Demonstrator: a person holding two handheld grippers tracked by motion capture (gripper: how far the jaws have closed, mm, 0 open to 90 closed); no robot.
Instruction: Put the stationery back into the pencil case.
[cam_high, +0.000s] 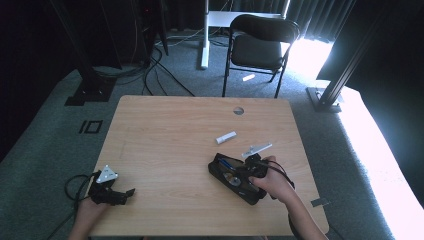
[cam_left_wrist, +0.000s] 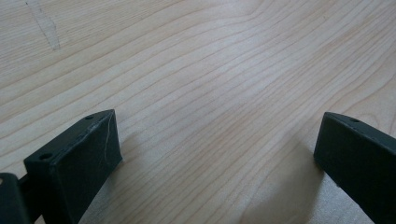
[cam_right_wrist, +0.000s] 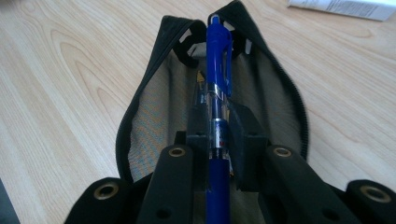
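While the right tongs clamp a blue pen lengthwise inside the open black pencil case, the left tongs rest spread apart over bare wood at the near left corner. Just beyond the case lie a white tube and a pale strip. Past the wooden bench, a black chair stands on grey carpet. One hand reaches in from the lower right.

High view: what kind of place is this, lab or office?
Most likely a lab-style recording room, not a plain office. A bare wooden table stands on grey carpet, black frame posts rise on both sides against dark curtains, loose cables run over the floor, and a folding chair sits behind.
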